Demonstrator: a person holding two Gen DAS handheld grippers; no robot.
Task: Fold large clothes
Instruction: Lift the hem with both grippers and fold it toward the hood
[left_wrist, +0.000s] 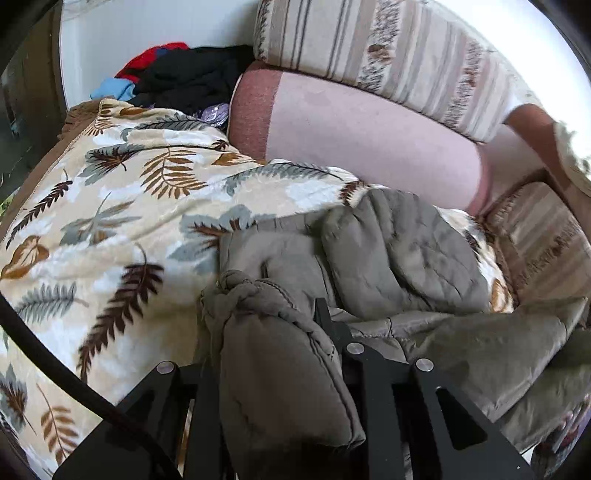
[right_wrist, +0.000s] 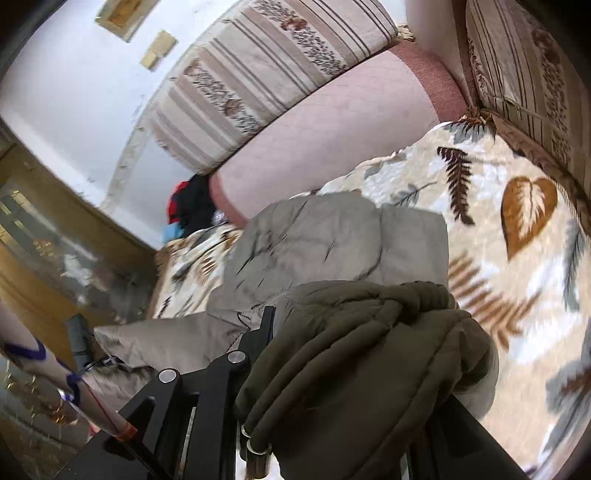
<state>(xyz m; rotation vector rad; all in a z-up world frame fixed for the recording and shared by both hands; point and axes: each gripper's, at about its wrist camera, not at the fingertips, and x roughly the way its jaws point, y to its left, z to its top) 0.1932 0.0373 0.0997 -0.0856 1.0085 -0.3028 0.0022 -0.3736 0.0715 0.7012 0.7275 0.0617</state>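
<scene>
A large olive-grey quilted jacket (left_wrist: 399, 258) lies bunched on a leaf-patterned blanket (left_wrist: 110, 221) that covers a sofa seat. My left gripper (left_wrist: 273, 332) is shut on a thick padded fold of the jacket, which fills the gap between the fingers and hides the left fingertip. In the right wrist view the jacket (right_wrist: 332, 236) spreads ahead on the blanket (right_wrist: 517, 229). My right gripper (right_wrist: 354, 332) is shut on a bunched, darker fold of the jacket with metal snaps; the cloth drapes over and hides the right finger.
A pink bolster (left_wrist: 369, 147) and striped back cushions (left_wrist: 369, 48) line the sofa back. A pile of black, red and blue clothes (left_wrist: 177, 77) sits at the far left end. A striped armrest cushion (left_wrist: 539, 243) stands to the right. A wooden cabinet (right_wrist: 55, 236) stands beside the sofa.
</scene>
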